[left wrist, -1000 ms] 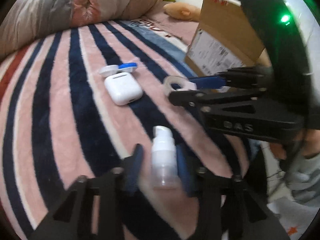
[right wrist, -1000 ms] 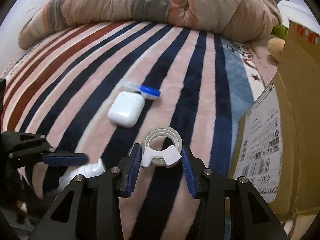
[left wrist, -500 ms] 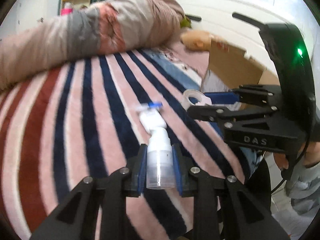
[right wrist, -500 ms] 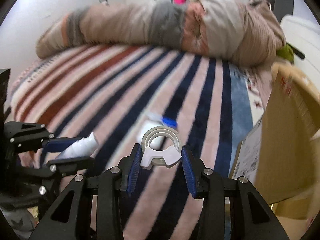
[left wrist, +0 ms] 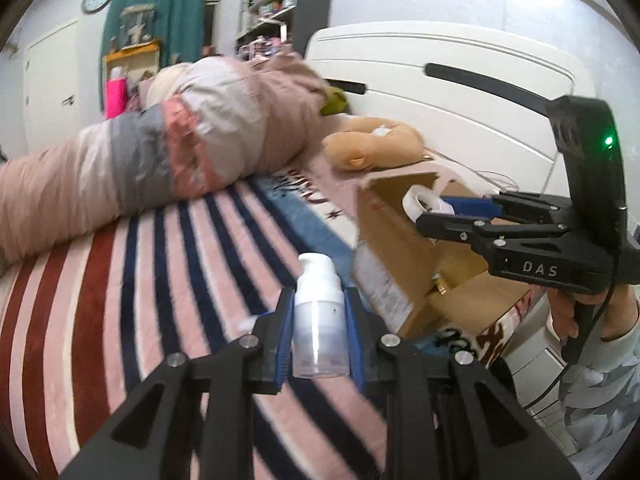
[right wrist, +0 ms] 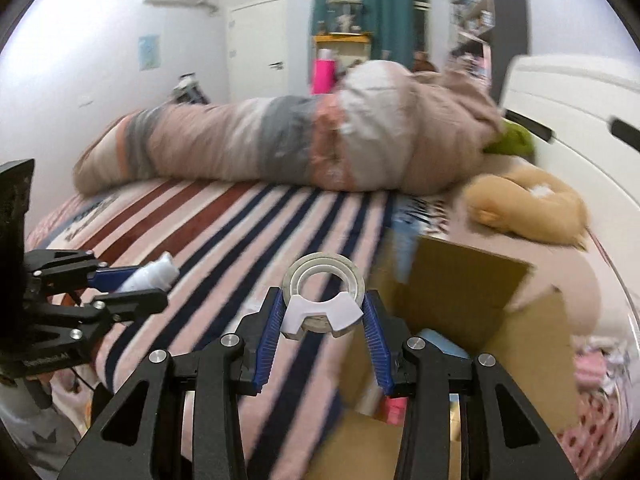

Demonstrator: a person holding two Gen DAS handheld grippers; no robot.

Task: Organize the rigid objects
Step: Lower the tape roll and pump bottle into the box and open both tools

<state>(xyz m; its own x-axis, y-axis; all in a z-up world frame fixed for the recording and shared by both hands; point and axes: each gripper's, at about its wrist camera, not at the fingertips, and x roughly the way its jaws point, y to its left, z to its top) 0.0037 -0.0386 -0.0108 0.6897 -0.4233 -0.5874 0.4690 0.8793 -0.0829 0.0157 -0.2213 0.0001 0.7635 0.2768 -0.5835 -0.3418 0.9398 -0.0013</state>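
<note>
While both tools are loaded and up off the striped blanket (left wrist: pixel 120 300), nothing from this pair is stowed yet: judging by the frames, task is mid-way, carry phase.

Left gripper (left wrist: pixel 318 340): jaws pinched tight on the pump bottle (left wrist: pixel 319 316), blue pads flat vs its sides. Bottle = small, upright, clear/frosted body w/ white pump head, looks near empty; hard plastic, shouldn't deform.

Right gripper (right wrist: pixel 323 320): jaws part-closed, clamped on the tape dispenser (right wrist: pixel 323 300), i.e. a roll of clear tape in a white clip-on cutter, ring facing up toward cam. In left wrist view it hangs over the cardboard box's (left wrist: pixel 404 264) open top, near the box's far-left corner.

Box sits at the bed's right edge by the white headboard (left wrist: pixel 460 92). Inside it, right view shows something blue & something pink already there, too blurred to ID.

Left to do, prob.: drop tape in, then bottle. Can't tell if more items remain on the blanket; frames blurred.
</note>
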